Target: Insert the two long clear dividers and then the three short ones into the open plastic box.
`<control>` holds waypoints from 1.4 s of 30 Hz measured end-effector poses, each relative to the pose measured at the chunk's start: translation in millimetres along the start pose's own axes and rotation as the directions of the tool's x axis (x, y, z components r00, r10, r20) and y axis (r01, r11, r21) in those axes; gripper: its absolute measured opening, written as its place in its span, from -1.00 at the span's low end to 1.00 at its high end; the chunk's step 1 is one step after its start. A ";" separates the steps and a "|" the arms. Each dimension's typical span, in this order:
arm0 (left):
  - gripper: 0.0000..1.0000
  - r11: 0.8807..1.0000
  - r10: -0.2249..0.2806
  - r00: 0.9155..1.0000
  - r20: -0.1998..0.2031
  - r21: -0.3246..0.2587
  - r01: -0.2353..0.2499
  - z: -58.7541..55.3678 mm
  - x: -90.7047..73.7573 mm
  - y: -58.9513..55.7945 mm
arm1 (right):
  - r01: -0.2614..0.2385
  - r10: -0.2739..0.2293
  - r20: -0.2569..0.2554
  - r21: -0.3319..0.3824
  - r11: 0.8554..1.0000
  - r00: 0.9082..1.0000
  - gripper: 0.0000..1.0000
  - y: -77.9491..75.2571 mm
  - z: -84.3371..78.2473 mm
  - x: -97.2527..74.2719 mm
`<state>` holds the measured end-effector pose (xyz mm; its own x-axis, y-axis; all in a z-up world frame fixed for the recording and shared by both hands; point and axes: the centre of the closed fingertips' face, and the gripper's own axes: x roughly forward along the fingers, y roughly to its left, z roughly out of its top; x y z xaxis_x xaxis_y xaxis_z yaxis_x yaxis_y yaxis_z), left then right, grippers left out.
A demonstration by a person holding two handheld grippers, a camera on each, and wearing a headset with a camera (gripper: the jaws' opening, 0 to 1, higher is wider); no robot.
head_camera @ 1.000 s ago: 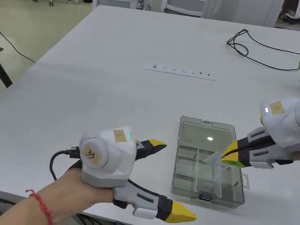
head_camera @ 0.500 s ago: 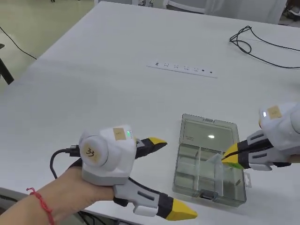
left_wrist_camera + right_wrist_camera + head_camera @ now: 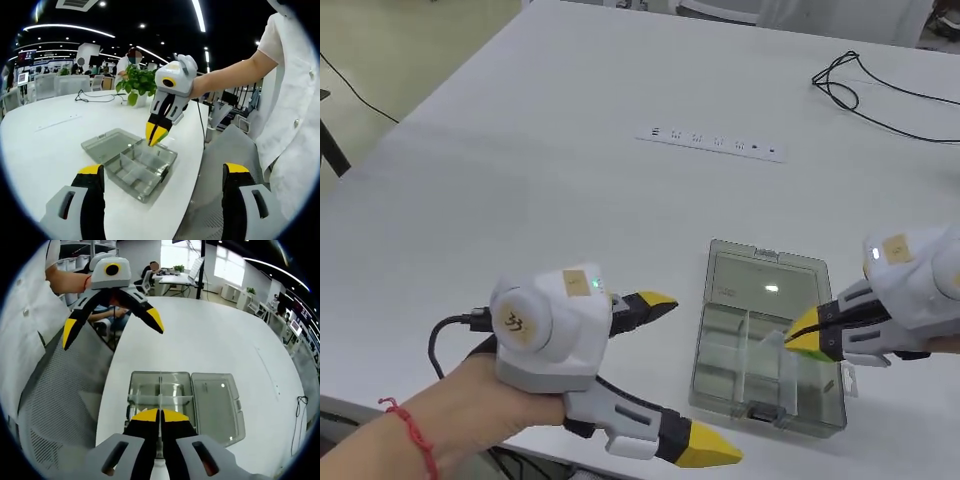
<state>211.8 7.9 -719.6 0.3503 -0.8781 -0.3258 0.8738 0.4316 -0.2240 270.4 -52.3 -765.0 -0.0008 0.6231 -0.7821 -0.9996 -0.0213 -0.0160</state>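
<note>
"Plastic box, where's it sitting from your side?"

"Near the front edge of the white table, with its lid lying flat open on the far side. It's a smoky-clear thing. Some clear walls stand inside it, though I can't count them from here."

"And the right gripper?"

"Its jaws are pinched together on a clear divider. That hangs tilted over the right half of the box, lower edge down among the compartments. Whether it touches the floor of the box, I can't tell."

"Long one or short one?"

"Can't tell. It's see-through against see-through."

"What about the left gripper?"

"Spread wide, nothing between the yellow tips. It's held just left of the box, pointing across at it. The hand holding it has a red string round the wrist."

"Anything else on the table?"

"A white power strip farther back, and a black cable looped at the far right, both well apart from the box."
</note>
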 end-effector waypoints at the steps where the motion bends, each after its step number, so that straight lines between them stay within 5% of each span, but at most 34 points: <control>1: 1.00 1.000 0.000 1.000 0.000 0.001 0.000 0.0 -0.1 0.1 | 0.000 0.000 0.000 -0.003 1.000 1.000 -0.95 -1.3 -1.0 0.9; 42: 1.00 1.000 -0.014 1.000 0.002 -0.003 0.014 2.9 2.3 -3.1 | 0.020 -0.020 0.066 0.001 1.000 0.998 -0.97 1.1 -1.1 3.1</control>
<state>210.9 3.9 -717.1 0.3386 -0.8844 -0.3211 0.8777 0.4199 -0.2311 269.4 -51.3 -768.1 0.0179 0.6734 -0.7390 -0.9995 -0.0076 -0.0312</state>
